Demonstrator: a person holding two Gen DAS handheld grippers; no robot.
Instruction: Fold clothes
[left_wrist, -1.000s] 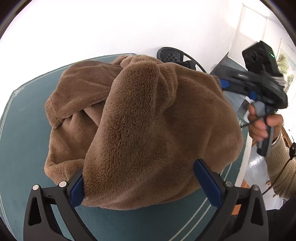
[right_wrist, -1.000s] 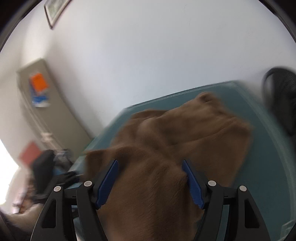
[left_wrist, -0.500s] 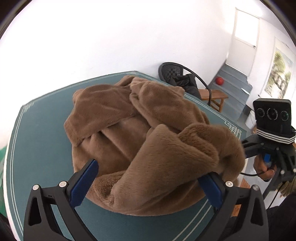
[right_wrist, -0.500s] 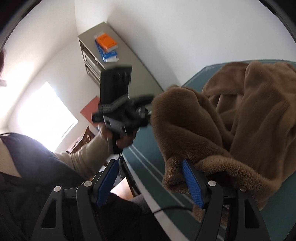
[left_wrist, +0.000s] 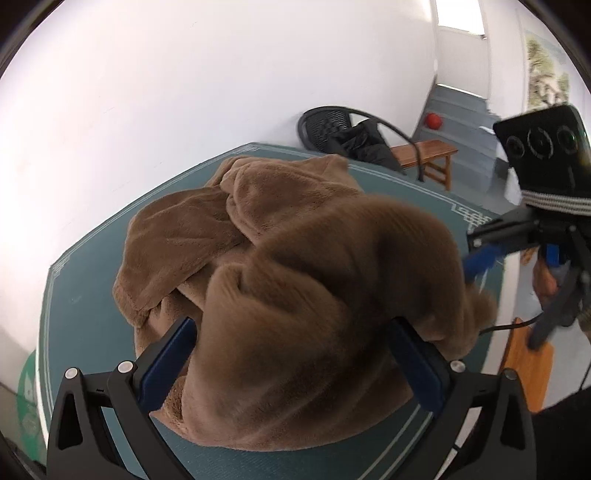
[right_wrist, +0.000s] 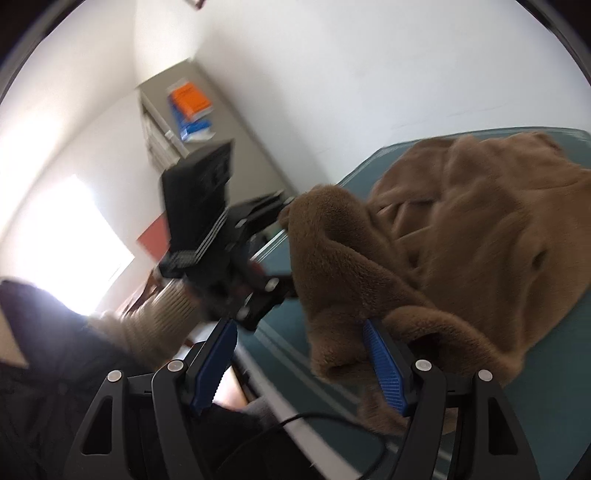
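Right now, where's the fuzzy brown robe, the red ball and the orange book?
robe (left_wrist: 295, 295), left wrist view, middle of the pile
ball (left_wrist: 433, 120), left wrist view, its centre
book (right_wrist: 190, 99), right wrist view, its cover

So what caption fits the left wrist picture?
Open left tongs straddle a rumpled fluffy brown garment on a teal table.

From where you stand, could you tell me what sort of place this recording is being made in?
Probably a plain room in a home or small office. A brown fleece garment lies on a green-covered table; a black chair and wooden bench stand by the white wall, and a grey cabinet holds books.
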